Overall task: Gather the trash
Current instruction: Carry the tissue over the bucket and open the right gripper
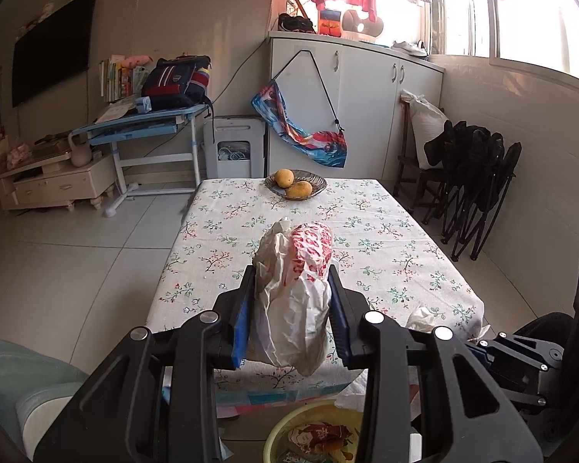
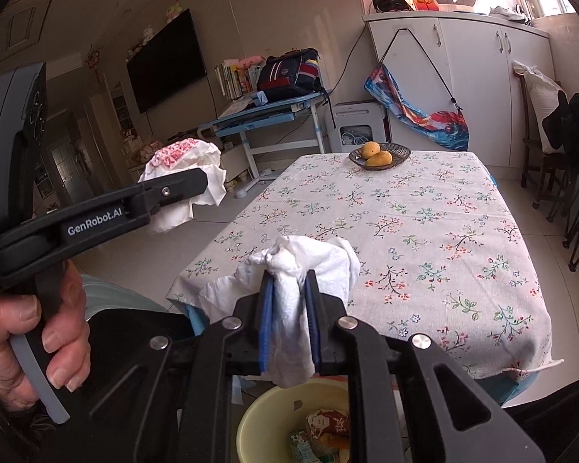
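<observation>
Bag between left tool fingers, above basin.

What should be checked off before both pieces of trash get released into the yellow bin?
1. Left gripper shut on the plastic bag: ok.
2. Right gripper shut on the crumpled tissue: ok.
3. Yellow bin below the tissue: ok, its rim shows under the jaws.
4. Bin below the bag: cannot tell; it shows low in the left wrist view, but the offset is unclear.
5. Room in the bin: ok, wrappers lie low inside.
6. Fruit bowl out of the way: ok, at the far end of the table.
</observation>
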Tool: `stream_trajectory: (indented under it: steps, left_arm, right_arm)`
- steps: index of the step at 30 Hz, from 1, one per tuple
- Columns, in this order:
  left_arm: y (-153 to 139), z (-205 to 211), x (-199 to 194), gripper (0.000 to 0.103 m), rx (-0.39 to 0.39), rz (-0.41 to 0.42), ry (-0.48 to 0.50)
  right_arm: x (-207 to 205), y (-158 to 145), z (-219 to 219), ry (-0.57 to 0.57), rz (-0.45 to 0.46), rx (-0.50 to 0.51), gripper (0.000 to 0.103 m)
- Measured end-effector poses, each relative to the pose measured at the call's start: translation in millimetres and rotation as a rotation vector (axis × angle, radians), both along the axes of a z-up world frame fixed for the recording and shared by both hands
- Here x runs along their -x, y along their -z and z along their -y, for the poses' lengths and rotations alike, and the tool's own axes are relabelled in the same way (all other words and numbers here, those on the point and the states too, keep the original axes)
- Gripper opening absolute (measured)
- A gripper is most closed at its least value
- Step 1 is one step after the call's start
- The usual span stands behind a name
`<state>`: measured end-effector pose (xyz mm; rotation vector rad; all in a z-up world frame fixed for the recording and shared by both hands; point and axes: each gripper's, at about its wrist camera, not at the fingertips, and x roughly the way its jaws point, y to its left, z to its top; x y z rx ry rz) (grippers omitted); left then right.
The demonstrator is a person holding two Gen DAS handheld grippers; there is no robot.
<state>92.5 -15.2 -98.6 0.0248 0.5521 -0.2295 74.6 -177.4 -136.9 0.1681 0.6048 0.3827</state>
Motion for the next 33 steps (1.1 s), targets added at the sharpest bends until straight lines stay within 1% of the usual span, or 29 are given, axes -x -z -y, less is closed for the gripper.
stream_trajectory:
  steps: [4, 8, 17, 20, 21, 22, 27, 28, 32, 33]
  left_arm:
    - [-0.5, -1.7, 9.0, 0.034, -0.001, 0.001, -0.002]
    - [-0.6, -4.5, 18.6, 0.034, -0.003, 0.001, -0.003]
    - [-0.3, -2.7, 39.1, 0.034, -0.013, -0.001, 0.008]
    - [-0.9, -1.3, 45.4, 0.034, -0.016, 0.0, 0.011]
    - [-1.4, -1.6, 46.3, 0.034, -0.017, 0.0, 0.012]
    - [-1.6, -1.7, 48.3, 0.034, -0.017, 0.001, 0.012]
    - [-4.6, 1.5, 54.8, 0.034, -0.024, 0.006, 0.02]
    - [-5.2, 2.6, 55.6, 0.034, -0.025, 0.007, 0.022]
    - [-5.8, 4.5, 58.2, 0.034, -0.03, 0.006, 0.03]
    - [-5.1, 4.8, 58.6, 0.034, -0.031, 0.004, 0.03]
  right_arm:
    - [7.3, 8.6, -3.7, -0.028, -0.042, -0.019, 0.019]
    - [12.0, 22.2, -6.0, -0.043, -0.116, -0.033, 0.02]
    - [10.4, 67.5, -19.7, -0.072, -0.332, 0.005, 0.021]
    - [11.6, 77.3, -20.6, -0.071, -0.37, 0.021, 0.021]
    - [12.0, 79.7, -20.2, -0.07, -0.379, 0.027, 0.023]
    - [12.8, 81.5, -20.1, -0.066, -0.385, 0.034, 0.026]
    - [12.5, 91.2, -21.1, -0.062, -0.418, 0.053, 0.031]
    - [12.2, 91.2, -22.0, -0.06, -0.421, 0.058, 0.034]
    - [10.0, 93.4, -23.0, -0.058, -0.429, 0.068, 0.044]
    - [9.8, 93.6, -22.8, -0.055, -0.43, 0.071, 0.048]
